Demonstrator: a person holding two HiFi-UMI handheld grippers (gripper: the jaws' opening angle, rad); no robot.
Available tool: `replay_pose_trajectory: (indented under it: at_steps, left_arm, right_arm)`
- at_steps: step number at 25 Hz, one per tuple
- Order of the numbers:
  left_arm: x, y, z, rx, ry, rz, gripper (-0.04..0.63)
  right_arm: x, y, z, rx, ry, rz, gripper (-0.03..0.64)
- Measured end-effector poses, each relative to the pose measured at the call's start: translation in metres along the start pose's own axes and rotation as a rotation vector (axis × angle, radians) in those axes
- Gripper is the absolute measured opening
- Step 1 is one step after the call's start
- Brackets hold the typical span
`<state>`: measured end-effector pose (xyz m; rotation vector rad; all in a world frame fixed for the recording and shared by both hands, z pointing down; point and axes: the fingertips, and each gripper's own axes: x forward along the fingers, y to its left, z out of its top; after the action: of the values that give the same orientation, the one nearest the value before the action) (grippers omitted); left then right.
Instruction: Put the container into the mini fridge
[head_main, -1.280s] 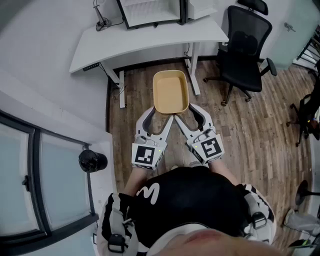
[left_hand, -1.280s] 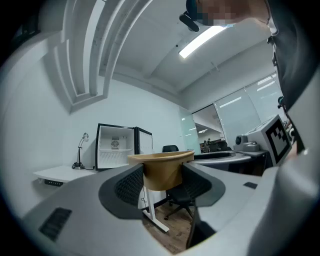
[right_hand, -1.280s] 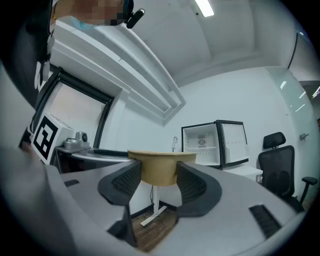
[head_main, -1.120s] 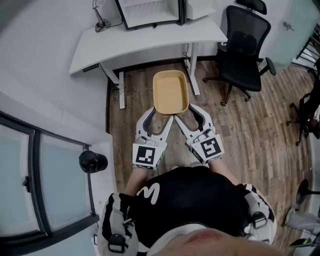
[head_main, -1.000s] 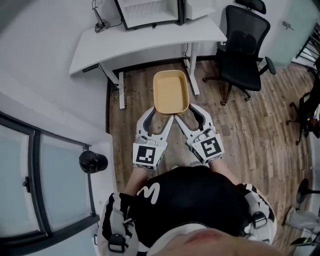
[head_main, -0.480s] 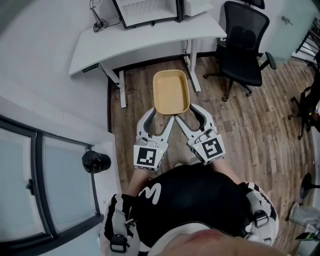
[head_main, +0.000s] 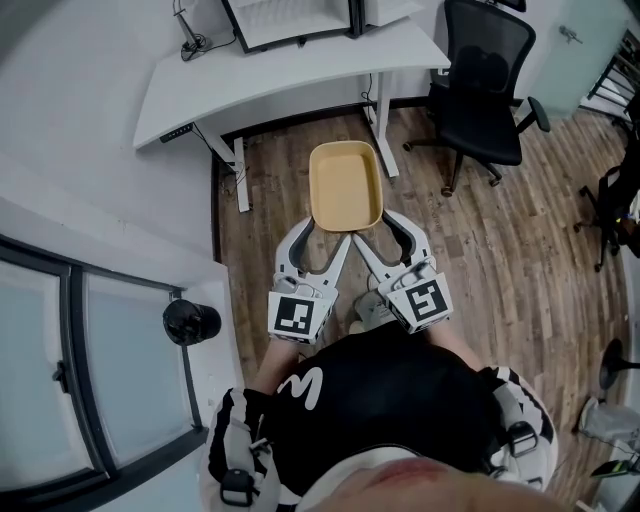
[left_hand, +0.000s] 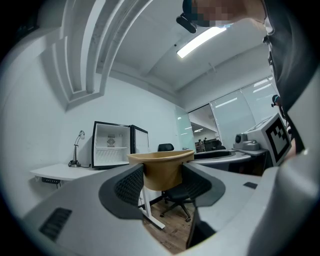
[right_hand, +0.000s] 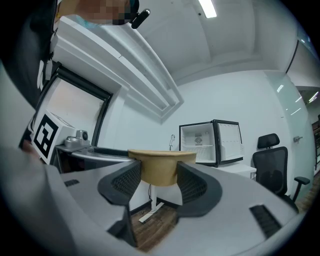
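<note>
Head view: the tan open-topped container (head_main: 345, 185) hangs level above the wood floor (head_main: 500, 260). It is carried by its near rim between the left gripper (head_main: 326, 229) and the right gripper (head_main: 371, 226), which sit side by side. The white worktop (head_main: 300, 75) lies ahead, and the mini fridge (head_main: 290, 18) stands on it with its door open. A black office chair (head_main: 485, 80) is just right of the worktop.

Left gripper view: both fingers (left_hand: 129, 186) are clamped on the container's wall, with the fridge opening visible beyond.

Right gripper view: the fingers are likewise closed on the container wall.

Judgement: this is the carry step, with the grasp made and the placement not yet done. Next, step up to the worktop and move both grippers together to keep the container level. Then pass it through the fridge opening without hitting the frame.
</note>
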<state>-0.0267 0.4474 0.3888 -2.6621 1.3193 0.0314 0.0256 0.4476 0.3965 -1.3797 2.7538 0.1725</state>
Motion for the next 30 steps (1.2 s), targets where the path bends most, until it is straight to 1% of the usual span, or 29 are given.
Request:
replay_pose_trajectory:
  at_steps: [4, 10, 16, 20, 24, 30]
  left_arm:
    - [0.003, -0.003, -0.003, -0.007, 0.009, 0.014, 0.244]
    - [0.011, 0.007, -0.005, -0.020, 0.013, 0.037, 0.244]
    - [0.029, 0.023, -0.008, 0.007, 0.009, 0.049, 0.244]
    - [0.042, 0.034, -0.009, 0.005, 0.020, 0.062, 0.244]
    - [0.057, 0.046, -0.008, 0.018, 0.009, 0.073, 0.244]
    - [0.079, 0.059, -0.013, 0.003, 0.035, 0.071, 0.244]
  right_arm:
    - [-0.001, -0.005, -0.002, 0.004, -0.001, 0.007, 0.232]
    - [0.011, -0.011, -0.002, 0.001, -0.006, 0.027, 0.231]
    - [0.031, -0.024, -0.006, 0.019, -0.005, 0.043, 0.230]
    - [0.047, -0.034, -0.006, 0.005, -0.015, 0.061, 0.231]
    - [0.063, -0.045, -0.004, 0.012, -0.015, 0.067, 0.231]
    - [0.082, -0.063, -0.009, 0.011, -0.008, 0.070, 0.231]
